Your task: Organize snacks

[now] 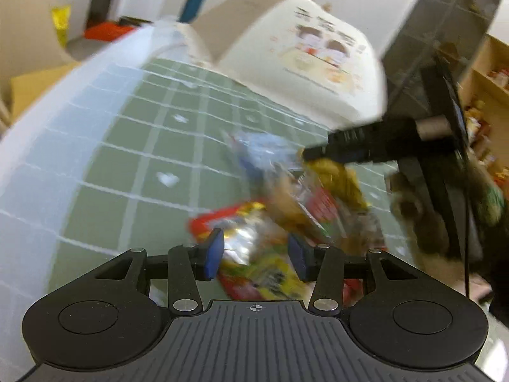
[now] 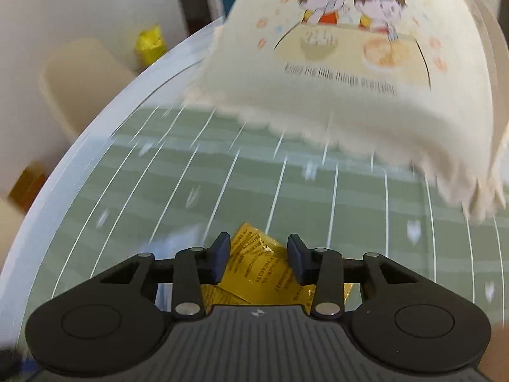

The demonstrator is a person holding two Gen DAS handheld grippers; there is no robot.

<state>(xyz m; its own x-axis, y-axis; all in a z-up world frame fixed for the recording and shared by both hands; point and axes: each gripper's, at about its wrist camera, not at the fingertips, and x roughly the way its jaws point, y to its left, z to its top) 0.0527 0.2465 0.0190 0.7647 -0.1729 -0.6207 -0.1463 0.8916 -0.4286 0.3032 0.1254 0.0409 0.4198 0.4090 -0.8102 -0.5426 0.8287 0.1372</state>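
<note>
A pile of snack packets (image 1: 286, 203) lies on the green grid tablecloth (image 1: 143, 146), blurred by motion. My left gripper (image 1: 256, 251) is open just above a silver, red and yellow packet (image 1: 248, 254) at the near end of the pile. My right gripper (image 2: 257, 254) is open over a yellow packet (image 2: 257, 270), which lies between and below its jaws. In the left wrist view the right gripper's black fingers (image 1: 350, 146) reach into the pile from the right, above a yellow packet (image 1: 337, 175). A cream cloth storage bin (image 2: 350, 63) with a cartoon of two children stands behind the pile.
The table has a white rounded edge (image 2: 95, 121). Beige chairs (image 2: 82, 79) stand beyond it on the left. A wooden shelf with more snacks (image 1: 490, 102) is at the far right. A yellow bag (image 2: 151, 43) sits on the floor.
</note>
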